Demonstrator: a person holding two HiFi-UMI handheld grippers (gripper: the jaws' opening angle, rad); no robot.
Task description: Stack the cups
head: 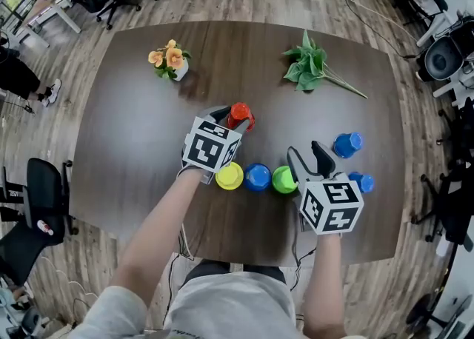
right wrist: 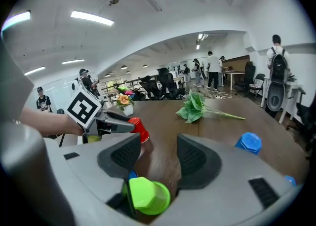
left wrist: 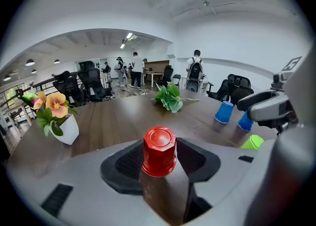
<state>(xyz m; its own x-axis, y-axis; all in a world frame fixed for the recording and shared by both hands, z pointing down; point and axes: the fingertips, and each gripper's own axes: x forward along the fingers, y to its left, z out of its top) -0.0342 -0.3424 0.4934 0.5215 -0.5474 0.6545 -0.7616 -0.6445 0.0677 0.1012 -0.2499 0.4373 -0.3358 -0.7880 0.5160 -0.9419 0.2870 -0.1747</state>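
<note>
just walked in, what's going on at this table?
A person is working on cups with handheld tongs. The left tongs grip an upside-down red cup. The right tongs are open and empty, with a green cup just under them. A yellow cup and a blue cup sit beside it, with two more blue cups to the right. Nothing is stacked yet.

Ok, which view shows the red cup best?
Left gripper view: the red cup sits centred, upside down, between the left hand-held gripper's jaws. Head view shows it partly behind that gripper; right gripper view shows it small.
</note>
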